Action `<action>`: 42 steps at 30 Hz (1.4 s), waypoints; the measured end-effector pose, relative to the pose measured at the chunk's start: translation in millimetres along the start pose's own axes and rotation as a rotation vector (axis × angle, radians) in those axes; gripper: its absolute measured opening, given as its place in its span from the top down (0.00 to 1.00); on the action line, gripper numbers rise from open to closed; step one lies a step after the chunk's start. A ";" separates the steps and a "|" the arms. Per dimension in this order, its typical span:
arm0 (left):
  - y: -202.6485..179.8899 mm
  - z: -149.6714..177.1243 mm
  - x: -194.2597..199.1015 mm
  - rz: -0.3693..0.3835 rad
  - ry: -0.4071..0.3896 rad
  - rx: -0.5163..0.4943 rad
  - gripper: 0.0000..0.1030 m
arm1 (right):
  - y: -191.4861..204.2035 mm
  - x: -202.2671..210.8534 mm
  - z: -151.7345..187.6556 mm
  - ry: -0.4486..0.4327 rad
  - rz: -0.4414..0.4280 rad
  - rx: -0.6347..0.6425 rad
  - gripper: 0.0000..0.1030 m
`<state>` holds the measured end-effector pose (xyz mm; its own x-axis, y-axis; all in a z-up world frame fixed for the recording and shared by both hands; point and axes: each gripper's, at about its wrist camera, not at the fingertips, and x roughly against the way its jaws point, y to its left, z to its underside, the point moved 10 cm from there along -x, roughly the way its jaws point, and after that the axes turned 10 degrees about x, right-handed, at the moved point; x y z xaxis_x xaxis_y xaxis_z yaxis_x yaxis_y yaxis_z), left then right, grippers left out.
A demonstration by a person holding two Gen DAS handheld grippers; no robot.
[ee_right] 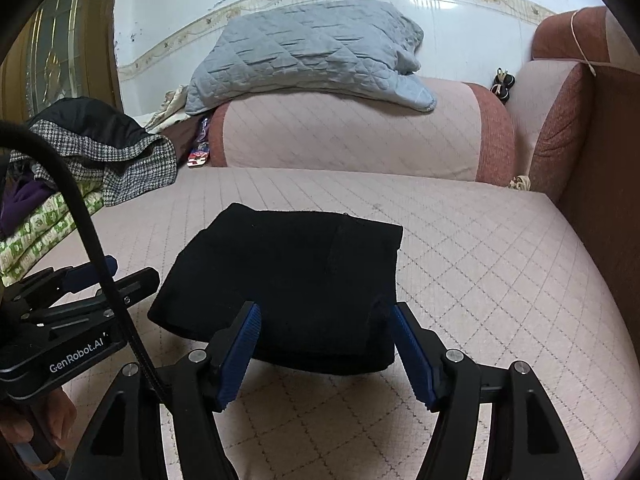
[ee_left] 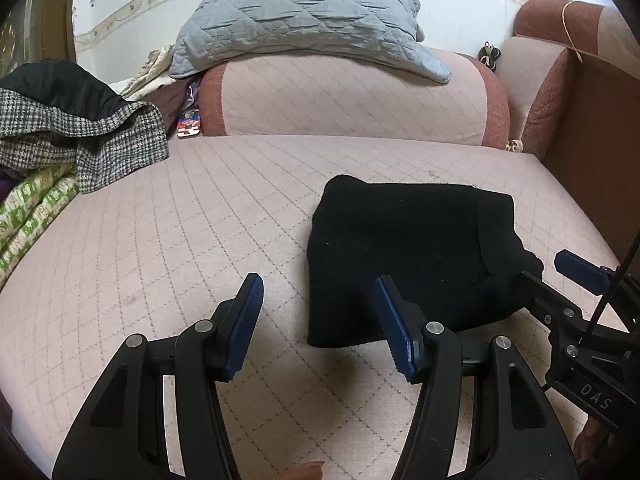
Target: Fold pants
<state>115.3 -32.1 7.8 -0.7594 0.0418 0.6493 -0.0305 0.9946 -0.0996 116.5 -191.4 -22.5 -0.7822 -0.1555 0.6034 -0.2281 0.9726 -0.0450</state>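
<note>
The black pants lie folded into a compact block on the pink quilted sofa seat; they also show in the right wrist view. My left gripper is open and empty, just in front of the block's near left corner. My right gripper is open and empty, its jaws standing either side of the block's near edge, apart from the cloth. The right gripper shows in the left wrist view at the block's right corner. The left gripper shows in the right wrist view.
A grey quilted pillow rests on the pink backrest cushion. A pile of clothes with a houndstooth garment and a green-patterned cloth lies at the left. A brown sofa arm bounds the right side.
</note>
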 end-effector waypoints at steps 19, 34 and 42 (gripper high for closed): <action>-3.0 3.7 -1.8 0.005 0.004 -0.003 0.43 | -3.6 -1.8 1.6 0.012 -0.003 -0.028 0.37; -3.0 4.1 -0.9 0.007 0.004 -0.006 0.43 | -3.3 -1.0 3.8 0.023 -0.005 -0.039 0.37; -7.6 5.7 7.8 0.018 -0.004 -0.008 0.43 | -4.4 6.8 5.6 0.026 -0.009 -0.047 0.37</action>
<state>105.9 -39.9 9.3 -0.7625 0.0597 0.6442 -0.0112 0.9944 -0.1055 109.0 -197.7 -22.6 -0.7649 -0.1600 0.6240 -0.2070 0.9783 -0.0028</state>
